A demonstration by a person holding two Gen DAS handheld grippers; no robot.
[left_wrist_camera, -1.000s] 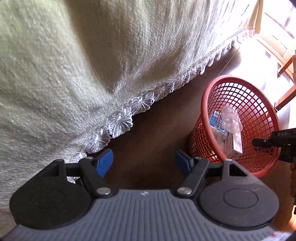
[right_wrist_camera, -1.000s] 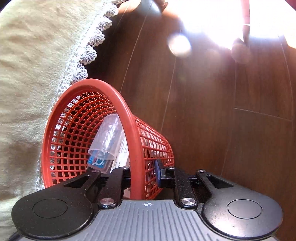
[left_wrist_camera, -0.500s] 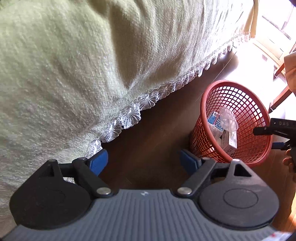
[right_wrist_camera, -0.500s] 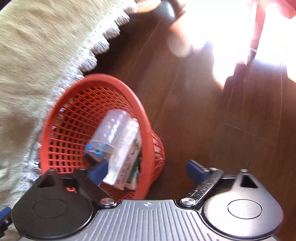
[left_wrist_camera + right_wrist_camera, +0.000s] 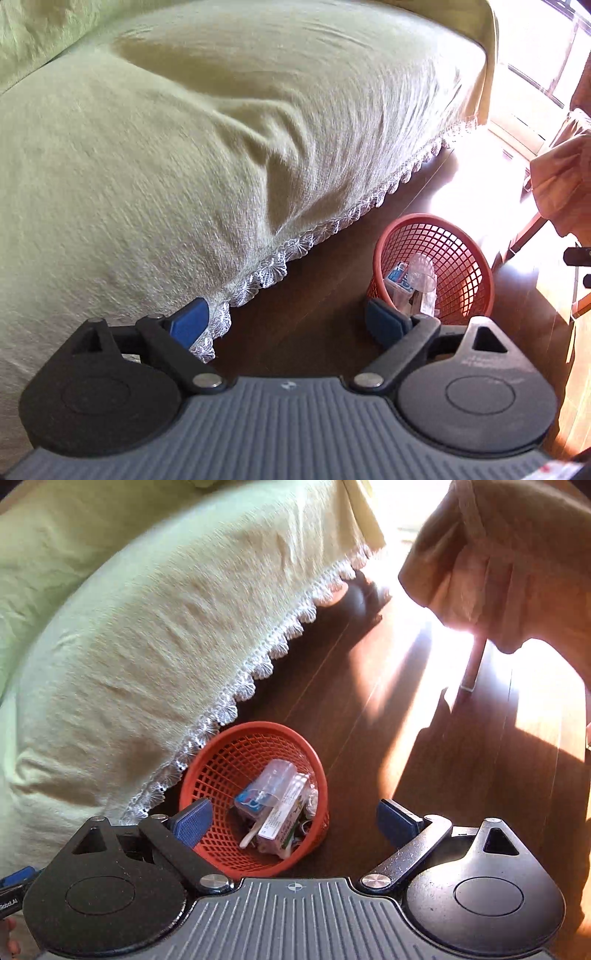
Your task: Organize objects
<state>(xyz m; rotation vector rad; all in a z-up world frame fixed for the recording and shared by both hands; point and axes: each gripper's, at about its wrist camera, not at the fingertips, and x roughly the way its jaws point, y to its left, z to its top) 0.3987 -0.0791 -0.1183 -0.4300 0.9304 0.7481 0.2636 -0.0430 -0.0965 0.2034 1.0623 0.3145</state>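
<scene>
A red mesh basket point(image 5: 221, 753) stands on the dark wood floor beside the bed; it also shows in the left wrist view point(image 5: 469, 258). Inside lie a clear plastic cup point(image 5: 275, 781), a blue-labelled pack point(image 5: 249, 803) and a green-and-white carton point(image 5: 282, 818). My right gripper point(image 5: 295, 821) is open and empty, held above the basket. My left gripper point(image 5: 288, 325) is open and empty, held above the floor between the bed edge and the basket.
A bed with a pale green cover point(image 5: 221, 147) and white lace trim point(image 5: 295, 247) fills the left side. An orange cloth point(image 5: 498, 572) hangs over a chair at the right. Bright sunlight falls on the floor point(image 5: 406, 686).
My right gripper has let go of the basket rim, opened wide and risen above it. My left gripper has also risen away from the floor.
</scene>
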